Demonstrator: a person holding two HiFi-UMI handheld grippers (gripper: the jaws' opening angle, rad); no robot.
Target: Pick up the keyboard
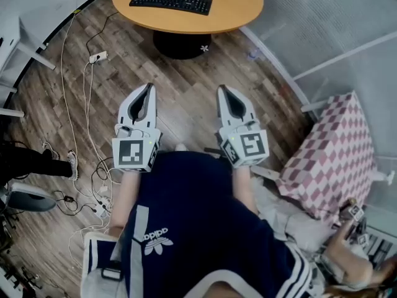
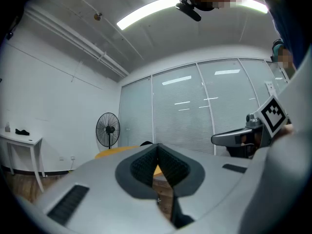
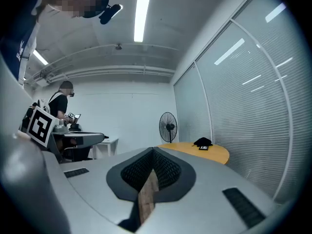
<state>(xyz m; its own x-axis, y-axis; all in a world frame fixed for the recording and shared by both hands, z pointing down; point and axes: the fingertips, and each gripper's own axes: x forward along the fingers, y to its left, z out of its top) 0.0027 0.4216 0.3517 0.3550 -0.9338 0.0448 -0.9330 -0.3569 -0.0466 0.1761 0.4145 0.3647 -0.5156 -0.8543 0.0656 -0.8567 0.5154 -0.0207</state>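
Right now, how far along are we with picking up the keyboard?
Nothing looks done yet: the keyboard lies flat on the round table, untouched. In hand: nothing; the left gripper and right gripper are both shut and empty, held level short of the table. Left: approach, open, grasp and lift.

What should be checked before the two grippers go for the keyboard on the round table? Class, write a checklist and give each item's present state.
1. Keyboard in sight and uncovered: ok. It lies flat on the round table with nothing on it.
2. Left gripper empty: ok. Its jaws are together with nothing between them.
3. Right gripper empty: ok. Its jaws are also together and hold nothing.
4. Jaws open for a grasp: not ok. Both are shut.
5. Grippers at the keyboard: not ok. Both are over the wooden floor, short of the table.
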